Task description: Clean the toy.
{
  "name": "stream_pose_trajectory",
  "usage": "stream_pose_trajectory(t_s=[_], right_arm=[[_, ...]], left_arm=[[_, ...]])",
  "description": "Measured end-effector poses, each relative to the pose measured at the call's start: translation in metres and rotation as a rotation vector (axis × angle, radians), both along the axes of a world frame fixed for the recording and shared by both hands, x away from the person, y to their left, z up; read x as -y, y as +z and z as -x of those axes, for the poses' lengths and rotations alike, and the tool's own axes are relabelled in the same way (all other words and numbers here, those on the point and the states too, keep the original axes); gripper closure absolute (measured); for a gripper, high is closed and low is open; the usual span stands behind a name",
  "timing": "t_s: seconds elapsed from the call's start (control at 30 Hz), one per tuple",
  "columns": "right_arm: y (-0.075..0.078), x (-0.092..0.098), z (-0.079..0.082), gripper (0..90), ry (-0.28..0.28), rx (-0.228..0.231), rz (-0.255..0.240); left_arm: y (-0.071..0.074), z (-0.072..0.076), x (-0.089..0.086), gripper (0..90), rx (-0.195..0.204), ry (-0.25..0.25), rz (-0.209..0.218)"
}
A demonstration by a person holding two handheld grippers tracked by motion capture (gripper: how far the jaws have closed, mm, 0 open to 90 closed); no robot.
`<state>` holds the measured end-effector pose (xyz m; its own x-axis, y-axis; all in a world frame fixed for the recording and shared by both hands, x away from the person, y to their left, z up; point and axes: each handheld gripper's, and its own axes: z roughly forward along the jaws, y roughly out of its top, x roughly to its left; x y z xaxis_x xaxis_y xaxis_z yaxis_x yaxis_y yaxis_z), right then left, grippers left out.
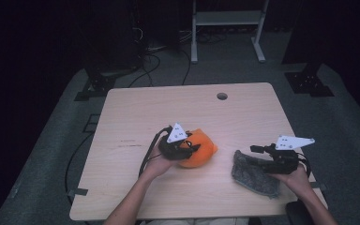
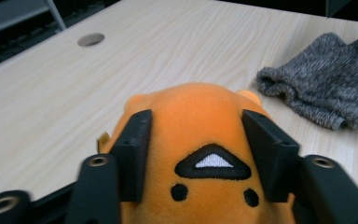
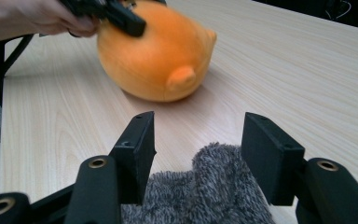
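Orange plush toy between left gripper fingers

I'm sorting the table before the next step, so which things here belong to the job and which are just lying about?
In the job:
- orange plush, pressed between the left gripper jaws
- grey cloth, lying under the right gripper, jaws open

Lying about:
- metal stand behind the table
- cables on the floor
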<state>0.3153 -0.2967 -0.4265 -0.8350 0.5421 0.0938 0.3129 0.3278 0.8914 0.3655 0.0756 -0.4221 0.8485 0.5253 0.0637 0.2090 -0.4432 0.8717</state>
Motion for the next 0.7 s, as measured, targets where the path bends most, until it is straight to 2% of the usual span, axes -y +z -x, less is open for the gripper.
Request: stream_pose_trajectory(t_s=[0.13, 0.23, 0.53, 0.7], right_arm=[[0.000, -0.001, 0.000, 42.6, 0.004, 0.001, 0.002], [-0.001, -0.001, -0.001, 41.8, 0.000, -0.004, -0.002], [-0.001, -0.005, -0.002, 40.1, -0.003, -0.011, 0.001], [-0.003, -0.008, -0.004, 39.7, 0.001, -0.015, 0.004]], left_arm=[[0.005, 0.002, -0.006, 26.9, -0.015, 0.012, 0.018], [0.011, 0.005, -0.014, 20.6, -0.008, 0.035, 0.020], [0.013, 0.014, -0.036, 15.6, -0.014, 0.059, 0.022], [0.012, 0.023, -0.047, 15.1, -0.003, 0.067, 0.021]])
